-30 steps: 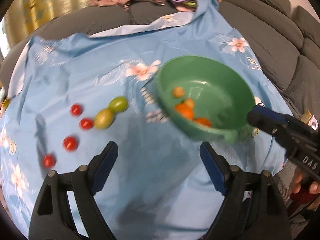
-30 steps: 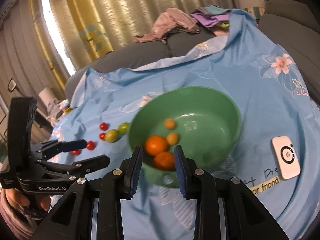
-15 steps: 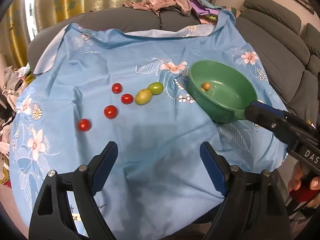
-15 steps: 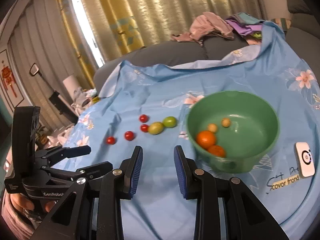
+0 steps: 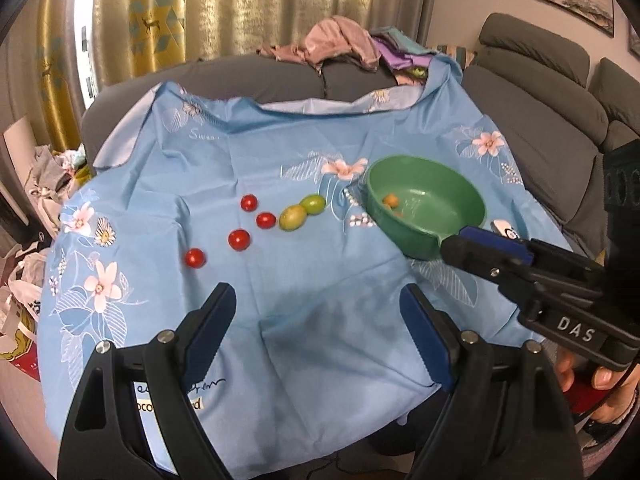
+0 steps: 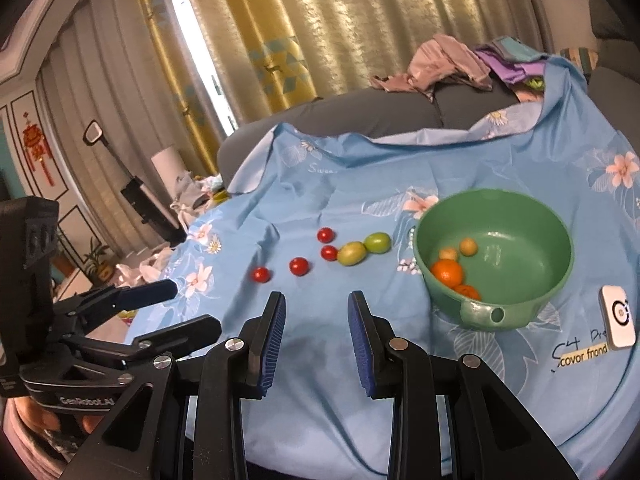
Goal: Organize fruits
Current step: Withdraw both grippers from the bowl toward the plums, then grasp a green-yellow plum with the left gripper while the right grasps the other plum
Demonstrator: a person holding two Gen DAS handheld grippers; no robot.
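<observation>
Green bowl (image 6: 494,258) with orange fruits (image 6: 448,271) sits ahead-right of right gripper (image 6: 316,308) — jaws nearly closed, gripping nothing. Red tomatoes (image 5: 239,239) and two green fruits (image 5: 293,217) lie on blue cloth (image 5: 320,320) beyond left gripper (image 5: 316,308) — jaws wide, empty.

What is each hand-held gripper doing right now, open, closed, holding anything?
Left hand-held gripper: open wide, holding nothing.
Right hand-held gripper: as closed as it gets, a gap showing between its pads, nothing in it.
</observation>
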